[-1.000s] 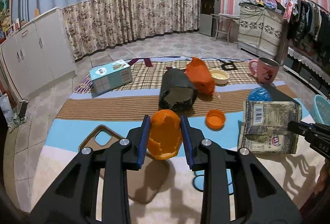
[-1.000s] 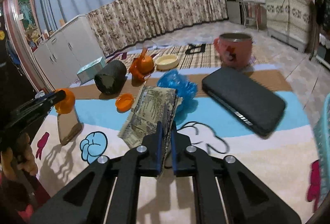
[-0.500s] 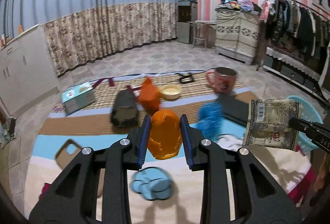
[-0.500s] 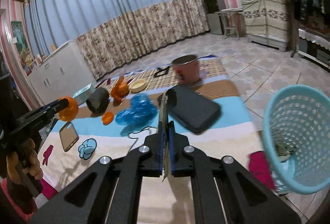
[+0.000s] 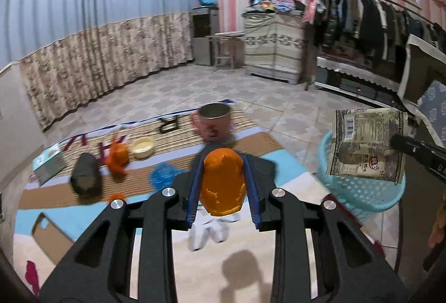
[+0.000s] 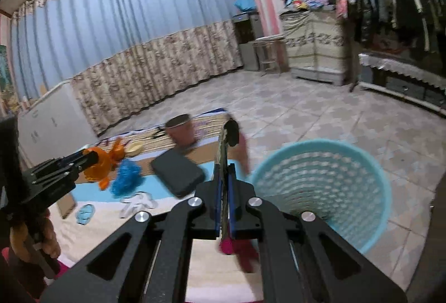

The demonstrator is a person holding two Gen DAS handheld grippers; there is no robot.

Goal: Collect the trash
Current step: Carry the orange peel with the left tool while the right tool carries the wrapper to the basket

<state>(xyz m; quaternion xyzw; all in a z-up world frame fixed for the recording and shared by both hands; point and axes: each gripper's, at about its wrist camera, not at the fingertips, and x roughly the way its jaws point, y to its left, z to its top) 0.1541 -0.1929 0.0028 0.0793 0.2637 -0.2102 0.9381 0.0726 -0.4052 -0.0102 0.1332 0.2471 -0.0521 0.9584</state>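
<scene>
The left gripper (image 5: pixel 223 186) has its jaws clamped on one piece of orange peel (image 5: pixel 223 183), held in the air above the near part of the bed (image 5: pixel 172 269). The right gripper (image 6: pixel 223 191) has its jaws pressed nearly together on one flat snack wrapper (image 5: pixel 368 147), seen edge-on in its own view and face-on in the left view, where it hangs over the near rim of the turquoise basket (image 6: pixel 329 186).

The basket stands on the tiled floor (image 6: pixel 320 108) just beside the bed's right edge; its mouth is open, with one small scrap at the bottom. Beyond it the floor lies open as far as the curtain and the clothes rack.

On the bed: one pink mug (image 5: pixel 214 121), one black case (image 6: pixel 177 173), one crumpled blue bag (image 6: pixel 126 176), one orange bag (image 5: pixel 118 156), one cream dish (image 5: pixel 143 147), one dark roll (image 5: pixel 85 177), one small orange lid (image 5: pixel 117 196), one tissue box (image 5: pixel 48 165) at the far left edge, one phone case (image 5: pixel 50 233) near the left edge.
</scene>
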